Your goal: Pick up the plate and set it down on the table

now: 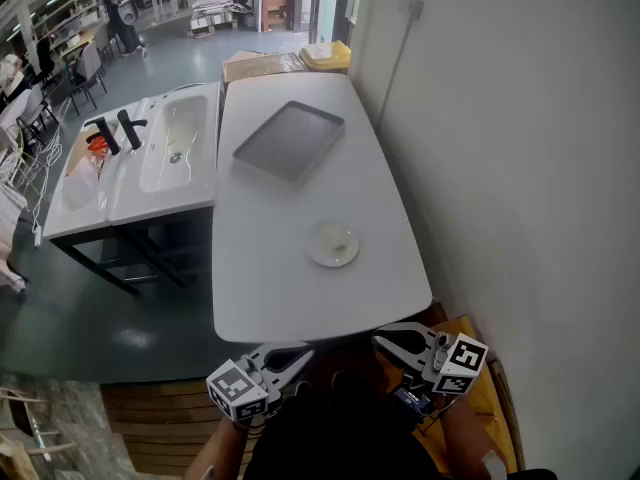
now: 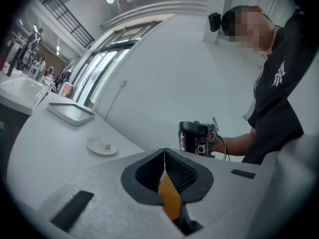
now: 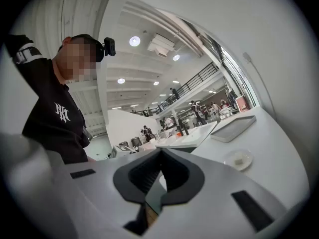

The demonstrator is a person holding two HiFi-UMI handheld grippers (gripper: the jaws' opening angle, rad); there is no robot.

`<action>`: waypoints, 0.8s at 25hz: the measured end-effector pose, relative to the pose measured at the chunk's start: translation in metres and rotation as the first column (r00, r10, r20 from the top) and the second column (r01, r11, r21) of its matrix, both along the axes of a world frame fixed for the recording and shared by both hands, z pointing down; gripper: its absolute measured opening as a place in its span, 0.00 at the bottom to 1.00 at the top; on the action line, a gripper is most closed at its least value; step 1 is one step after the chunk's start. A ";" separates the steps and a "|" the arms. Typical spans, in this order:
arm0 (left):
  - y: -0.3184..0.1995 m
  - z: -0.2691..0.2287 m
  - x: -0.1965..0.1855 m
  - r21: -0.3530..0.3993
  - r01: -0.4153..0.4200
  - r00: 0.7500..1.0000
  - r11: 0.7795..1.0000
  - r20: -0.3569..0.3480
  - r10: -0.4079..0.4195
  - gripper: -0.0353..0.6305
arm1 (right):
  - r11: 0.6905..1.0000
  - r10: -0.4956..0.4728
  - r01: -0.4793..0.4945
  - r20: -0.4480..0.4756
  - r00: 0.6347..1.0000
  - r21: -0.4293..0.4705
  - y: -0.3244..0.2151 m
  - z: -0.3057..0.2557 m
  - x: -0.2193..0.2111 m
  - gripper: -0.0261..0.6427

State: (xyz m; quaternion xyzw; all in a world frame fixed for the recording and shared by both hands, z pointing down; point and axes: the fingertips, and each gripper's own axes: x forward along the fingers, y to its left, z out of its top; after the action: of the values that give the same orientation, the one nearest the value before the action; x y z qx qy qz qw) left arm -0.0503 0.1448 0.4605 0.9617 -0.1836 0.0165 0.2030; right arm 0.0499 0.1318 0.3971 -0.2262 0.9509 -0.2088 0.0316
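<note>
The plate [image 1: 333, 245] sits on the white surface [image 1: 260, 278], toward its near end and well apart from both grippers. A small pale bit lies in the plate's middle, too small to identify. Farther along the surface lies a grey tray [image 1: 290, 140], clear of the plate. A sink [image 1: 150, 163] butts against the surface's left side. Dark upright shapes and something orange-red stand at its rim, too small to tell what they are. At the far end of the surface, a yellow thing [image 1: 328, 56] is partly cut off by the wall.

The left gripper [image 1: 293, 356] and the right gripper [image 1: 392, 343] hang off the near edge of the surface, their tips turned toward each other. The person's dark clothing [image 1: 330, 438] covers much of what lies behind them in the head view.

In the left gripper view the jaws are pressed together with nothing between them, and an orange tab shows just behind where they meet. In the right gripper view the jaws also meet, holding nothing.
</note>
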 end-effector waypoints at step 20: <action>-0.116 0.021 0.006 -0.171 0.165 0.986 0.971 0.036 -0.161 0.06 | 0.991 0.046 -0.050 -0.034 0.998 -0.126 -0.109 0.025 0.072 0.17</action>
State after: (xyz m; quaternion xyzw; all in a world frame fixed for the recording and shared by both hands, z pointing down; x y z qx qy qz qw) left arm -0.0444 0.0283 0.4813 0.9218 -0.2619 0.0263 0.2846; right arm 0.1214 0.0230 0.4224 -0.2540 0.9303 -0.2645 0.0072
